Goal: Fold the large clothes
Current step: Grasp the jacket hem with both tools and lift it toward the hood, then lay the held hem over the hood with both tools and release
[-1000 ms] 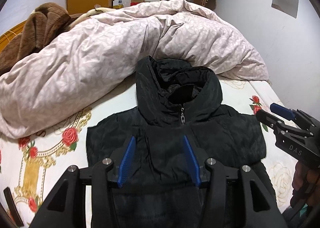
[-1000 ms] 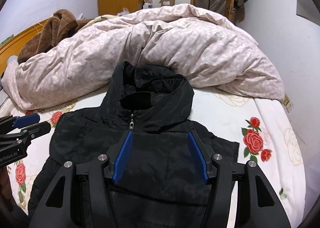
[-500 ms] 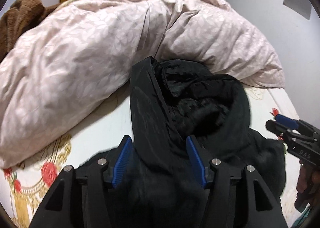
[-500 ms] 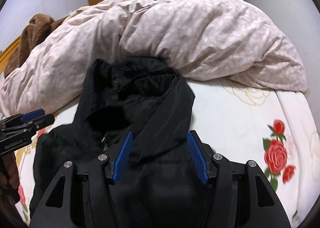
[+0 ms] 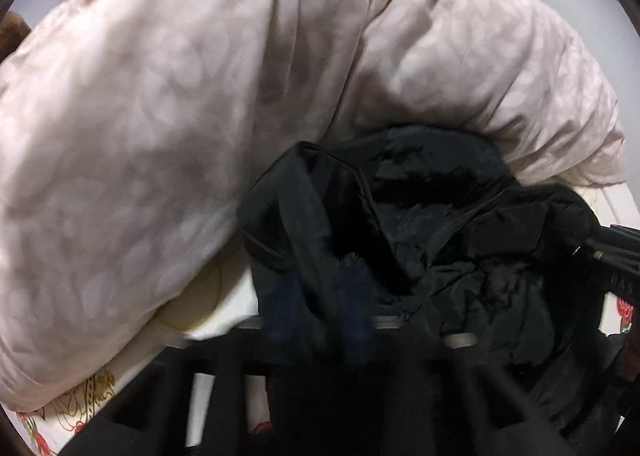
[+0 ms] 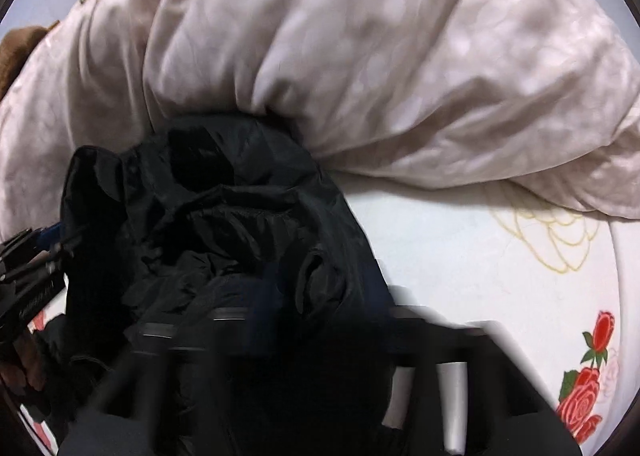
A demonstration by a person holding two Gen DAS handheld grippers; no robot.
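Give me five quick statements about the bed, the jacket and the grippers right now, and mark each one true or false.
1. The jacket is black. True.
2. The jacket lies spread out flat. False: it is bunched up, its hood against the duvet.
3. The sheet has red roses printed on it. True.
4. The left gripper stands wide open above bare sheet. False: it is shut, its blurred blue fingers down in the jacket's cloth.
5. The right gripper is over the duvet. False: it is at the jacket, shut; whether it pinches cloth is too blurred to tell.
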